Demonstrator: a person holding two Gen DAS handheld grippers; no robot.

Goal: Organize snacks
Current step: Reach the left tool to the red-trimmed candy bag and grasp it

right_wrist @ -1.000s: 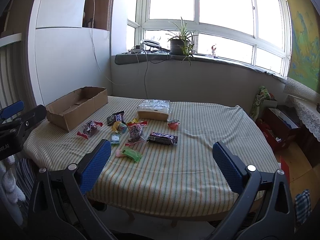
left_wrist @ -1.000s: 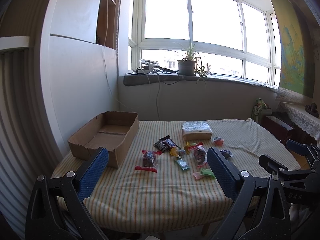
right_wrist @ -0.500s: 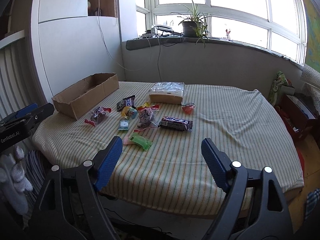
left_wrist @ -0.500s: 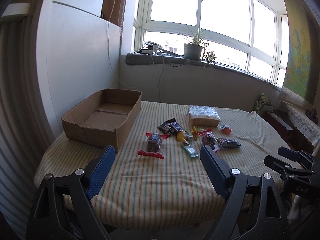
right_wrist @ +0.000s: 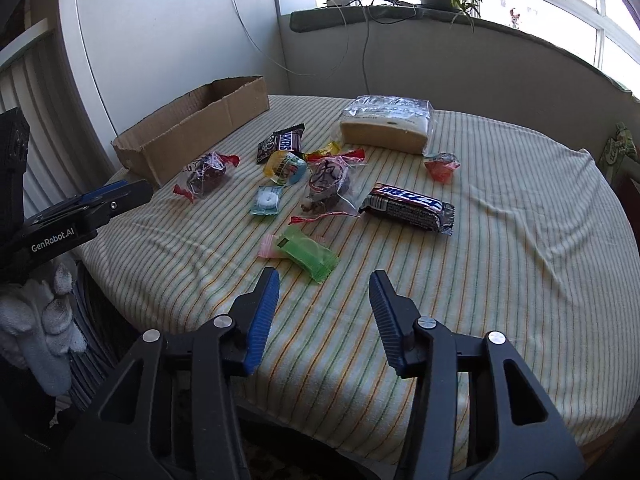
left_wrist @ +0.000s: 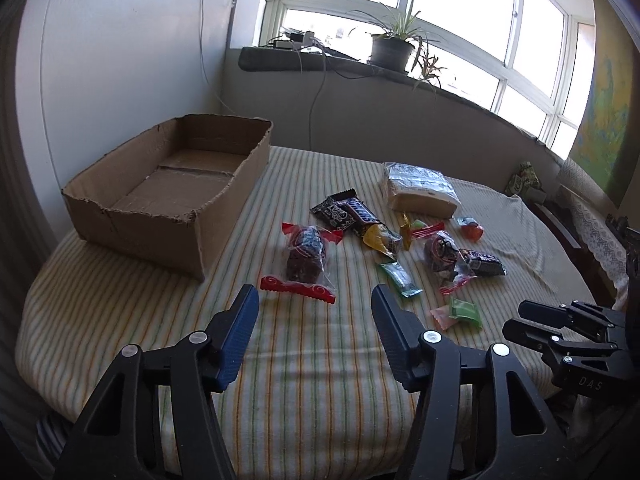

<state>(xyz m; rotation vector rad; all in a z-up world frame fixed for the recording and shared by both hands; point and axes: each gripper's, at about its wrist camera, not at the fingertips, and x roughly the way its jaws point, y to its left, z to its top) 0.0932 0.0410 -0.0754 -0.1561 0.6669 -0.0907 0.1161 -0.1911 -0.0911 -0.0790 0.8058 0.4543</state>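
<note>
My left gripper (left_wrist: pixel 312 304) hangs open, holding nothing, just short of the red-ended brownie bag (left_wrist: pixel 306 254). Right gripper (right_wrist: pixel 323 290) likewise gapes unloaded near the green candy (right_wrist: pixel 310 254). Cardboard box (left_wrist: pixel 168 188) sits far left on the striped tablecloth (left_wrist: pixel 320 380).

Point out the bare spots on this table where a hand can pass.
Bare cloth lies right of the Snickers bar toward the table's far right edge, and between the cardboard box and the red-ended brownie bag. Crowded: the cluster around the green candy.
</note>
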